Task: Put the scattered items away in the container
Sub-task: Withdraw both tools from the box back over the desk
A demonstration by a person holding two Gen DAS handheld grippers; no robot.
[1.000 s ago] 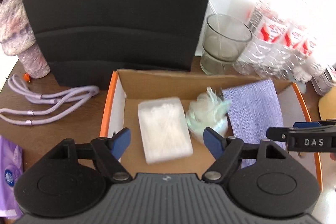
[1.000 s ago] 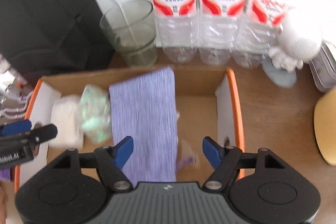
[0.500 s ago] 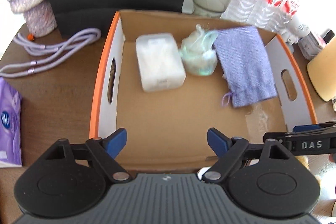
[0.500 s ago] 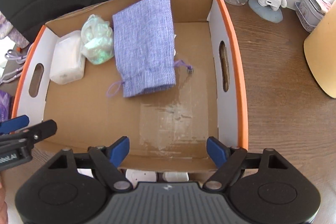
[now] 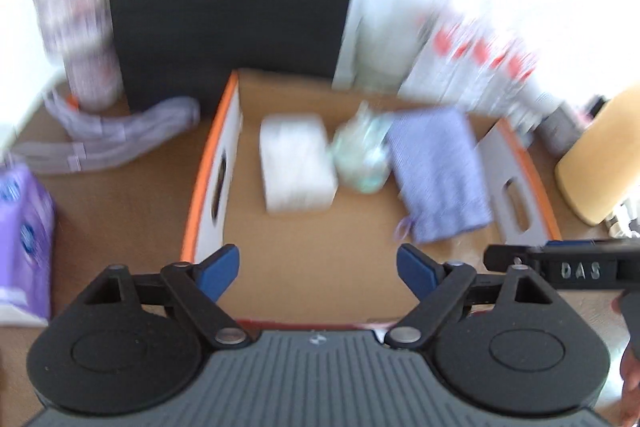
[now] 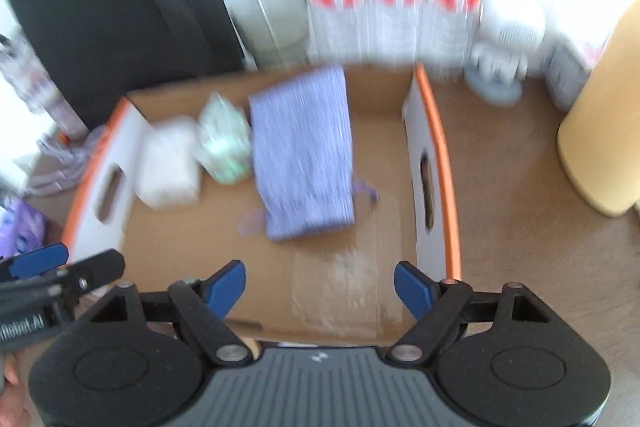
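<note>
Three red-labelled water bottles [image 6: 394, 23] stand far (blurred), a white speaker figurine [image 6: 506, 45] to their right, on the brown table [image 6: 520, 227].

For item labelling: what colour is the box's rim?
Orange rim, clearest in the right wrist view.

Motion blur smears the water bottles [image 6: 394, 11]; the purple packet [image 5: 24, 243] is cut off.

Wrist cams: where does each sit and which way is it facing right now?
Left wrist: on the left gripper, looking forward and down into the box; own open fingers show, right gripper at right edge.
Right wrist: on the right gripper, same box from its right side; open fingers show, left gripper at left edge.
Shared: box, pouch, white pack, bottles.
</note>
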